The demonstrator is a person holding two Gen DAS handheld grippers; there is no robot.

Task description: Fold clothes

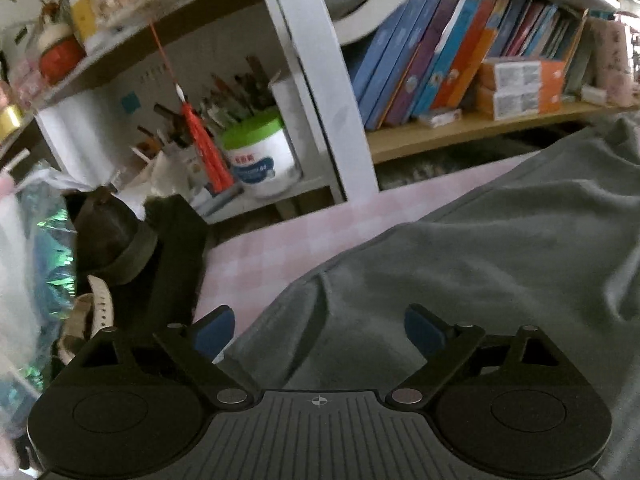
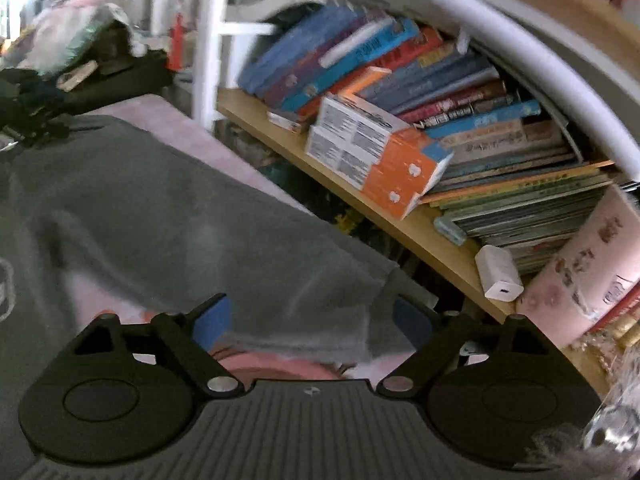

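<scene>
A grey-green sweatshirt (image 1: 500, 248) lies spread on a pink checked tablecloth (image 1: 280, 236). My left gripper (image 1: 320, 330) is open, its blue-padded fingers spread over the garment's near left edge, holding nothing. In the right wrist view the same garment (image 2: 180, 216) stretches away to the left, with a sleeve end (image 2: 320, 332) lying between the fingers. My right gripper (image 2: 312, 320) is open just above that sleeve end. Whether the pads touch the cloth I cannot tell.
A wooden shelf (image 1: 460, 132) of leaning books (image 1: 440, 48) runs along the table's far edge, with orange boxes (image 2: 380, 160) and a white charger (image 2: 500, 276). A white frame post (image 1: 320, 80), a white jar (image 1: 260, 156), a red tassel (image 1: 204, 144) and dark clutter (image 1: 132, 240) stand at left.
</scene>
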